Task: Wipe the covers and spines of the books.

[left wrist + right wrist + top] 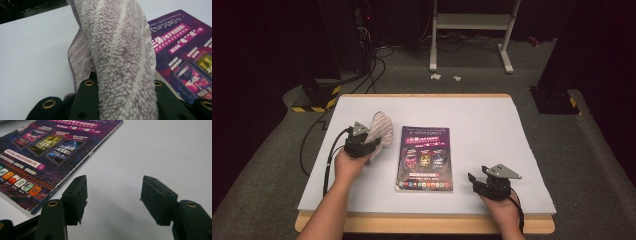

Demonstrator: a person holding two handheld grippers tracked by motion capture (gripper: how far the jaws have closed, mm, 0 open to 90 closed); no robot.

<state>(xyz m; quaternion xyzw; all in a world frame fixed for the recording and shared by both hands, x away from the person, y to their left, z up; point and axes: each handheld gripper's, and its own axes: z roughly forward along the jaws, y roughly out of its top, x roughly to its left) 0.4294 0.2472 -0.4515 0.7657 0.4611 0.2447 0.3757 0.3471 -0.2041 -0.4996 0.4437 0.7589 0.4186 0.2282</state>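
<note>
Evidently the left tongs [371, 141], left of centre in the high view, are pinching a striped purple cloth [381, 128] bunched upright beside the magazine [425, 158], probably to wipe its cover. The right tongs [474, 179] wait spread and empty over the bare tabletop [482, 125] at lower right, just clear of the magazine's edge.

Grey carpet [592, 150], white stand [472, 22]
</note>
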